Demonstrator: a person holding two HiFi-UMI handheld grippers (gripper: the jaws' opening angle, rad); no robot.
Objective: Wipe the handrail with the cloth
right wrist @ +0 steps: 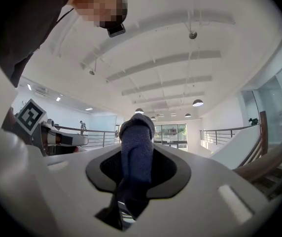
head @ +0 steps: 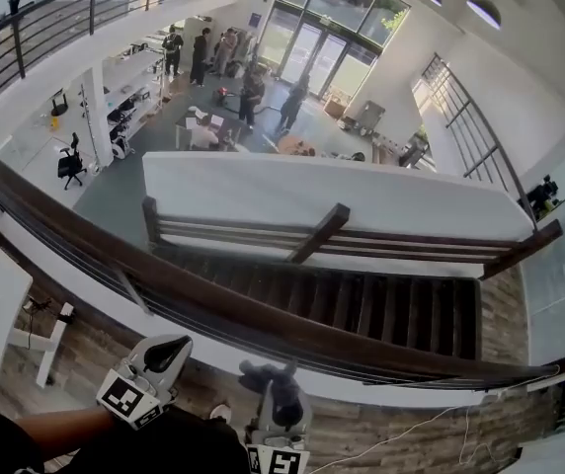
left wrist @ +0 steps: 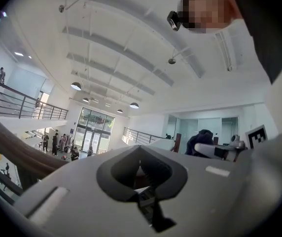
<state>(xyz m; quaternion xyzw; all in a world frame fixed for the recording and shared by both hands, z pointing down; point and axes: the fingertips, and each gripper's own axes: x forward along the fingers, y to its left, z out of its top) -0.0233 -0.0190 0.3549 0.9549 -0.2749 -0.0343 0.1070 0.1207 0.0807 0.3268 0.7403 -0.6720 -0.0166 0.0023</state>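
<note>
Two grippers sit near the handrail (head: pixel 213 307); their own views alone show the right gripper (right wrist: pixel 136 181) clamped on the dark cloth (right wrist: pixel 137 142), the left gripper (left wrist: pixel 141 177) closed, empty.

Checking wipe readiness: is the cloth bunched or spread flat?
Bunched: the cloth stands as a narrow wad clamped in the right tongs.

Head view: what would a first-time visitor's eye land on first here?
The long dark brown wooden handrail sweeps across the whole head view, above a drop to a bright hall with people far below. At the bottom edge, the right gripper clamps a bunched dark blue cloth, on the near side of the rail.
</note>
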